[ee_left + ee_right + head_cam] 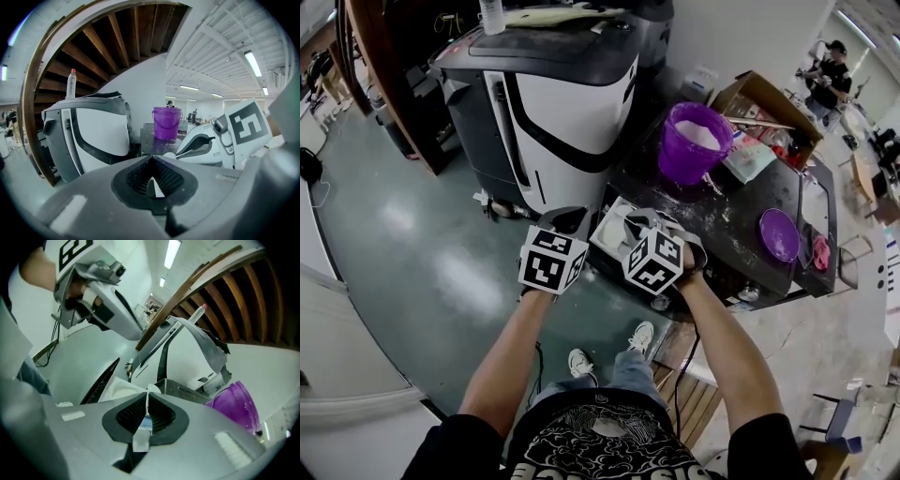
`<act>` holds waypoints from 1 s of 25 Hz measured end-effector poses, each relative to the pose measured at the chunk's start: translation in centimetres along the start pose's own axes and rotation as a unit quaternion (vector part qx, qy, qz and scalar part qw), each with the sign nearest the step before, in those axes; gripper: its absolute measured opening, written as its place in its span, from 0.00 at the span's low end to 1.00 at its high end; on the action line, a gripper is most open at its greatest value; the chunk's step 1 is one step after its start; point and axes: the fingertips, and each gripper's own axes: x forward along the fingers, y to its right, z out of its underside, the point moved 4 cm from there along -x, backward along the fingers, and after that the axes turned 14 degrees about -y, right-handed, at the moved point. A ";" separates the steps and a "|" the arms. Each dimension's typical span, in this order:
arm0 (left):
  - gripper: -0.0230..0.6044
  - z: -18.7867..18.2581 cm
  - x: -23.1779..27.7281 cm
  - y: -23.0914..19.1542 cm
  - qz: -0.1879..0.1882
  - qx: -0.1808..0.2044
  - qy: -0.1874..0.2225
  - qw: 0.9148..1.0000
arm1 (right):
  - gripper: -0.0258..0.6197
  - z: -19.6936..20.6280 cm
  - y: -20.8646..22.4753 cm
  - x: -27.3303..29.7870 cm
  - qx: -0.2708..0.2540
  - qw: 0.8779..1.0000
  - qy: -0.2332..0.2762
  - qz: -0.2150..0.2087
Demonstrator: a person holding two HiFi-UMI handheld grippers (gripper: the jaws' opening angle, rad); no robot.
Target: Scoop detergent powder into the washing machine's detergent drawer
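We hold both grippers at the bench point(741, 211) edge, short of the purple bucket point(692, 150) of detergent powder point(699, 134) — left gripper point(151, 161) fingers point(135, 176) together on nothing, right gripper point(147, 395) fingers point(162, 416) clamped on a thin white strip point(141, 440), likely the scoop's handle — ready to dip.

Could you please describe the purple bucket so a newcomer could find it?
Right of the big grey-and-white machine stands a dark table. The purple bucket sits at its far end, beside a cardboard box. Unlike the flat purple disc nearby, it is tall and holds white powder.
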 end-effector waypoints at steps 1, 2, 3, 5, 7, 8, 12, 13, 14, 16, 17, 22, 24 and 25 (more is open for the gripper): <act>0.04 -0.2 -0.2 0.1 0.002 -0.001 0.002 1.000 | 0.09 0.0 0.4 -0.4 0.019 1.000 0.003 -0.002; 0.04 -0.4 -0.3 0.1 0.004 -0.002 0.005 1.000 | 0.09 0.0 0.8 -0.9 0.038 0.999 0.008 -0.005; 0.04 -0.6 -0.5 0.1 0.006 -0.004 0.008 1.000 | 0.09 -0.1 1.2 -1.3 0.057 0.998 0.012 -0.006; 0.04 -1.1 -0.8 0.2 0.011 -0.008 0.014 1.000 | 0.09 -0.2 2.0 -2.3 0.098 0.995 0.024 -0.010; 0.04 -1.5 -1.0 0.4 0.017 -0.009 0.018 1.000 | 0.09 -0.2 2.9 -3.3 0.140 0.989 0.036 -0.013; 0.04 -1.7 -1.1 0.6 0.020 -0.009 0.019 1.000 | 0.09 -0.1 3.3 -3.8 0.159 0.986 0.042 -0.014; 0.04 -2.6 -1.6 0.9 0.027 -0.012 0.027 0.999 | 0.09 0.5 4.5 -5.4 0.224 0.973 0.060 -0.016; 0.04 -2.9 -1.8 1.0 0.028 -0.011 0.029 0.999 | 0.09 0.7 4.8 -5.8 0.238 0.969 0.063 -0.015; 0.04 -3.2 -1.9 1.0 0.028 -0.010 0.031 0.999 | 0.09 1.0 5.1 -6.3 0.251 0.966 0.066 -0.013; 0.04 -3.9 -2.2 1.2 0.027 -0.007 0.035 0.999 | 0.09 1.6 5.9 -7.1 0.275 0.959 0.074 -0.008; 0.04 -4.2 -2.4 1.2 0.027 -0.005 0.037 0.999 | 0.09 1.8 6.2 -7.5 0.284 0.956 0.078 -0.006; 0.04 -5.9 -2.6 2.1 0.032 0.002 0.045 0.998 | 0.09 3.4 7.8 -10.1 0.332 0.938 0.100 0.006; 0.04 -6.7 -2.6 2.8 0.038 0.004 0.048 0.998 | 0.09 4.0 8.3 -11.1 0.355 0.928 0.115 0.010; 0.04 -7.0 -2.6 3.2 0.042 0.008 0.048 0.998 | 0.09 4.4 8.5 -11.5 0.366 0.923 0.120 0.012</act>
